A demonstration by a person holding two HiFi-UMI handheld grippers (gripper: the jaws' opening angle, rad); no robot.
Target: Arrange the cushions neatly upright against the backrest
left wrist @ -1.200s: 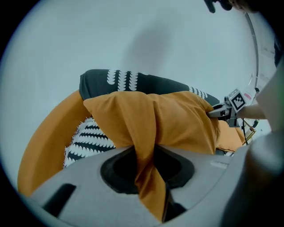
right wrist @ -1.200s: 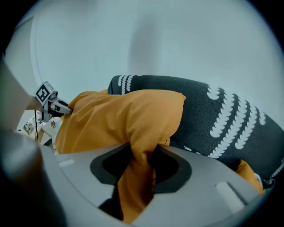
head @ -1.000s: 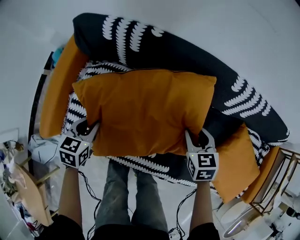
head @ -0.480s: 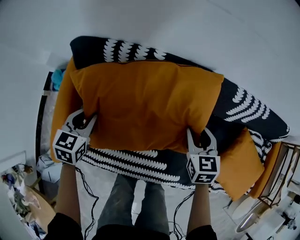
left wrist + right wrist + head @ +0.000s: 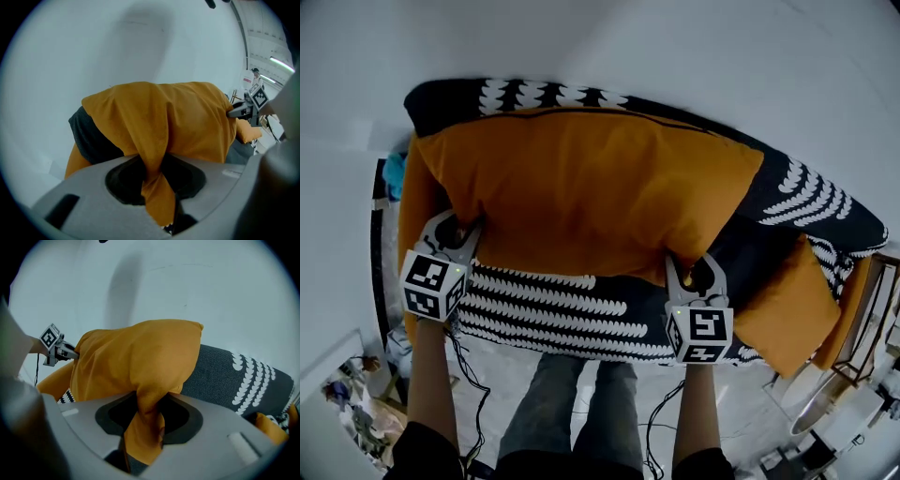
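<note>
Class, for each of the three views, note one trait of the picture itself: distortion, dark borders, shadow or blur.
Head view: fisheye bends the sofa into an arc, under even, soft light. Left gripper view: black round border at the corners; the left tool looks soft, the orange cushion sharp. Right gripper view: same dark border; a faint shadow lies on the pale wall above the cushion.

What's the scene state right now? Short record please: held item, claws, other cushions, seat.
held item: large orange cushion, held in front of the backrest; contact with it unclear
left claw: shut on the cushion's lower left corner
right claw: shut on the cushion's lower right corner
left cushion: orange, at the sofa's left end
right cushion: orange, lying at the sofa's right end
seat: dark with white leaf pattern
</note>
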